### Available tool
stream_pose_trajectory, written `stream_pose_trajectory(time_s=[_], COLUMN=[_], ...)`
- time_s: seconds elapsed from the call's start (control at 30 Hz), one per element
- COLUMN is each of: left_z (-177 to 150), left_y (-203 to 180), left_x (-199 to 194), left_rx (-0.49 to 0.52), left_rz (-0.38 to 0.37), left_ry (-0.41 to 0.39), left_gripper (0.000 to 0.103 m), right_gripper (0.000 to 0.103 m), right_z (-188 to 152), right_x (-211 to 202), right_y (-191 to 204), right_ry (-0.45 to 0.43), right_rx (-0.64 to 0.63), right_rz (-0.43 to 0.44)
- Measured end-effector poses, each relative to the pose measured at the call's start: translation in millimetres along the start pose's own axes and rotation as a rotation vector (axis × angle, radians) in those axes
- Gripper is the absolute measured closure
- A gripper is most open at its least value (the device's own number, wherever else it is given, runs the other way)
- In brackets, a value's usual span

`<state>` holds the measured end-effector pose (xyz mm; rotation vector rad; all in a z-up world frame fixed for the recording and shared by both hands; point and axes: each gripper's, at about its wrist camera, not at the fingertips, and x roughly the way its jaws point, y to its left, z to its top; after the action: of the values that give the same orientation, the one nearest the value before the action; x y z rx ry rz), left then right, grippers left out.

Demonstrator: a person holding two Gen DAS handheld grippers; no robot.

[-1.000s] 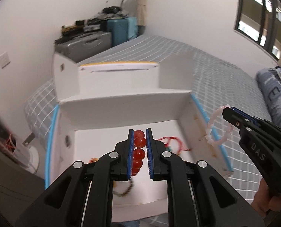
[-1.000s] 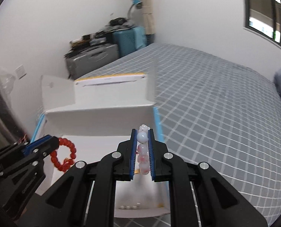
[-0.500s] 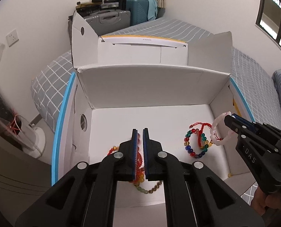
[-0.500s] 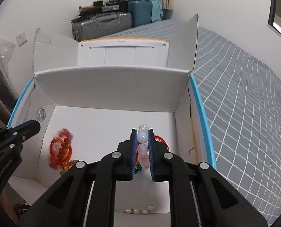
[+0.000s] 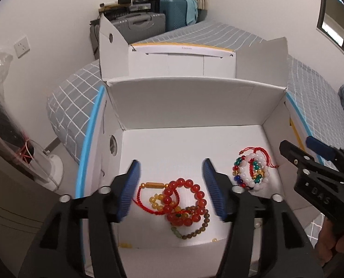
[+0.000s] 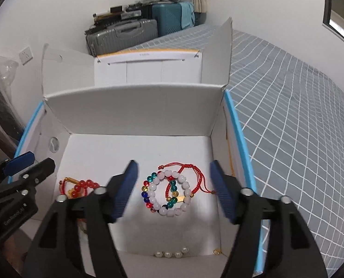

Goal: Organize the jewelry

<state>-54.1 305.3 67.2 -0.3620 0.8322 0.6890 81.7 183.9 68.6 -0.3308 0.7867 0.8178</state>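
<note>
- The left tongs [image 5: 172,185] are spreading apart above the near left part of the white box [image 5: 195,97]; nothing is between the blue pads, and the red bead bracelet [image 5: 185,201] lies loose on the box floor below them.
- That bracelet rests on a small heap: a red cord bracelet with a gold tube [image 5: 152,185], some yellow beads and a brown bead bracelet [image 5: 195,229], all touching or overlapping.
- The right tongs [image 6: 173,183] are also opening, with nothing gripped; the white bead bracelet [image 6: 169,192] lies flat on the floor under them, in the near right part of the box.
- It sits on top of a multicoloured bead bracelet [image 6: 146,192] and a red cord bracelet [image 6: 190,173], which form a second heap well apart from the first.
- A short row of pearls [image 6: 170,253] and a yellow bead lie by the near wall of the box.
- The box stands open on the bed [image 6: 299,115], its flaps up.
- Judgement: both pieces in hand appear delivered, so this drop-off looks done. No jewelry shows on the bed outside the box, so the gathering seems well along, perhaps nearly finished.
- What may be left: pulling the tongs clear, and possibly closing the flaps; whether more pieces wait out of view cannot be told.
</note>
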Motion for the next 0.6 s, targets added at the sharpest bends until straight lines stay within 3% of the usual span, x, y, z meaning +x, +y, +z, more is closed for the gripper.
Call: stream_pose_trajectory(time_s=[0.03, 0.17, 0.23, 0.6], left_z=[-1.7, -11.7, -18.7, -68.2], left_y=[0.5, 3.4, 4.8, 4.4], left_x=[-4.8, -28.4, -41.1, -74.5], left_rx=[0.0, 0.005, 0.006, 0.043], left_rz=[0.002, 0.011, 0.006, -0.017], left_ry=[-0.012, -0.058, -0.083, -0.114], left_gripper=[0.029, 0.013, 0.01, 0.006], right_gripper=[0.027, 0.012, 0.008, 0.008], right_z=[-0.8, -14.5, -22.8, -87.3], right_x=[-4.9, -31.1, -41.5, -88.4], right_y=[-0.2, -1.5, -0.2, 4.1], right_ry=[-0.005, -0.034, -0.047, -0.088], right_rx=[-0.001, 0.003, 0.003, 0.025], right_rz=[0.001, -0.002, -0.004, -0.033])
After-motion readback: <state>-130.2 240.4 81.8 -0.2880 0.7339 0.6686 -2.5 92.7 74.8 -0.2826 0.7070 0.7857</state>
